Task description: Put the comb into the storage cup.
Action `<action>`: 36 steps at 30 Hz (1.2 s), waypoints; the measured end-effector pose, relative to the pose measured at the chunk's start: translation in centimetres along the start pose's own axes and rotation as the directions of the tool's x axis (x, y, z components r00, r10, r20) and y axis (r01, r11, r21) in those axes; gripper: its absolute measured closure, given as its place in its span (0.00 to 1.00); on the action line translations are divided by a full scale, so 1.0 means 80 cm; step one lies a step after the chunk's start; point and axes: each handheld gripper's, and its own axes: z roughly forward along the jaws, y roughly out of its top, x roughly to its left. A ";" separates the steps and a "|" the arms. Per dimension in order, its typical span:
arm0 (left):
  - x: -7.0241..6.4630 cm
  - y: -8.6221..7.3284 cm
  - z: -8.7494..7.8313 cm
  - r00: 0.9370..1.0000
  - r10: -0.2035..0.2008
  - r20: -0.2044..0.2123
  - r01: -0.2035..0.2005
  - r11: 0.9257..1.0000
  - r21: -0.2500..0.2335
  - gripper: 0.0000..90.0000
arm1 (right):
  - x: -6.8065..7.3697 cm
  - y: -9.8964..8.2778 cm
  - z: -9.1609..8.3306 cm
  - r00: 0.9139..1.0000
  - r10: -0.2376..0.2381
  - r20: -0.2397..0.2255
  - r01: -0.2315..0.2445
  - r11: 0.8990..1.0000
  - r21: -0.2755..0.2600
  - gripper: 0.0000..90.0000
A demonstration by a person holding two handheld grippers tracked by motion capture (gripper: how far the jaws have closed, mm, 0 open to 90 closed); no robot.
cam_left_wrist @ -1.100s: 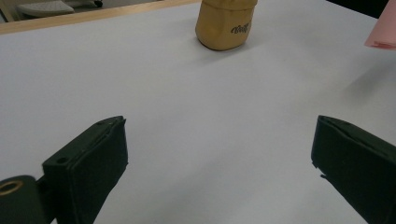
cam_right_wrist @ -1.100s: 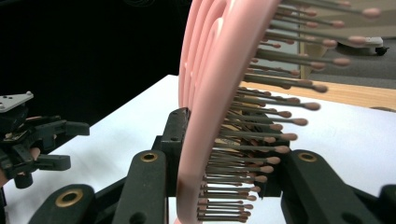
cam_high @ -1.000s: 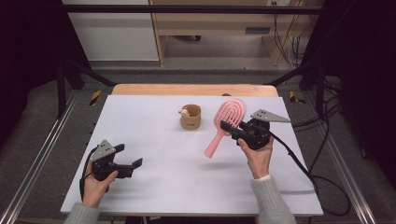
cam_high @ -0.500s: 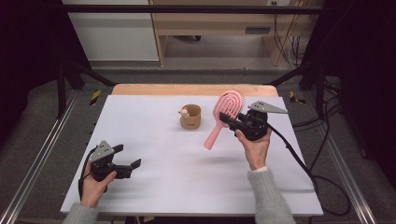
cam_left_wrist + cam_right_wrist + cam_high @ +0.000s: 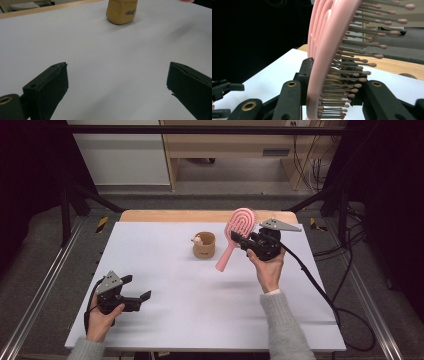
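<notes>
High view, from left to right: near the front left corner of the white table, a hand holds the left gripper low over the surface, its two black jaws standing wide apart with nothing between them. Left gripper view confirms this, with bare white tabletop between the two pads and a small tan cup standing upright farther off. From above, that tan cup sits near the middle of the table toward its far edge, with something small and pale showing at its rim that is too small to make out. Just to the right of it, a pink hairbrush is lifted clear of the table, head up and handle slanting down toward the cup's side. The right gripper is clamped on the brush just below its head. Right gripper view shows the pink hairbrush edge-on, one jaw against its back and the other among its bristles.
</notes>
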 end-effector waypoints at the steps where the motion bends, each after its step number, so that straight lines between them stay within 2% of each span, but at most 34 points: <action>1: 0.000 0.000 0.000 1.000 0.001 0.000 -0.001 1.000 0.000 0.04 | 0.000 0.001 0.001 1.000 0.000 0.001 0.000 1.000 0.000 0.70; 7: 0.002 -0.001 0.000 1.000 -0.008 0.002 0.008 1.000 0.003 0.04 | 0.000 0.009 0.010 1.000 -0.005 0.006 0.005 1.000 -0.001 0.70; 26: 0.003 -0.002 -0.001 1.000 -0.003 0.005 0.003 1.000 0.001 0.04 | -0.010 0.038 0.040 0.998 -0.005 0.070 0.006 1.000 -0.016 0.70; 36: 0.004 -0.002 -0.001 1.000 -0.004 0.004 0.004 1.000 0.001 0.04 | -0.012 0.043 0.059 0.996 -0.008 0.087 0.009 1.000 -0.011 0.70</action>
